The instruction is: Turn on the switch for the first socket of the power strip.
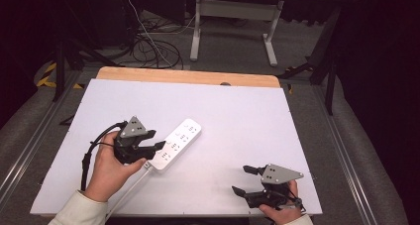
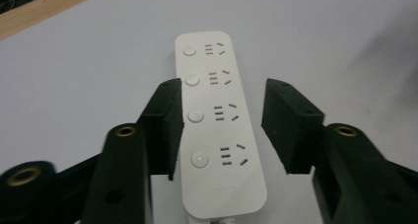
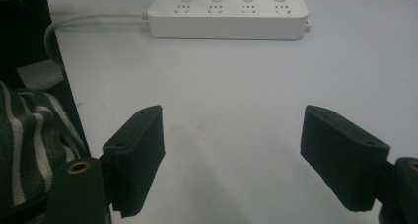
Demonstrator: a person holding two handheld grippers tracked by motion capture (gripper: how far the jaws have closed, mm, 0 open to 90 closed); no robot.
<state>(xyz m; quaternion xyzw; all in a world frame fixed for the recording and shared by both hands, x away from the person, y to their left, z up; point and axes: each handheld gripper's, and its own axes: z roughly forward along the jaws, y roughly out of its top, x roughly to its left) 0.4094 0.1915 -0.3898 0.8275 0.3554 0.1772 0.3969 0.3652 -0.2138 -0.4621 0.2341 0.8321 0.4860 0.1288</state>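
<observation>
The left tool (image 1: 151, 152), held low in the person's left hand (image 1: 106, 170) and pointing along the white power strip (image 1: 176, 144), stands with its jaws parted on either side of the strip's cord end: one pad lies against or just beside one long edge, the other is clear of the opposite edge, so nothing is gripped. The right tool (image 1: 243, 179) rests at the near right corner of the white worktop (image 1: 247, 116), its jaws wide apart and empty. The strip lies well apart from it, slantwise on the left half of the worktop, its white cord (image 1: 126, 190) trailing toward the near edge.
</observation>
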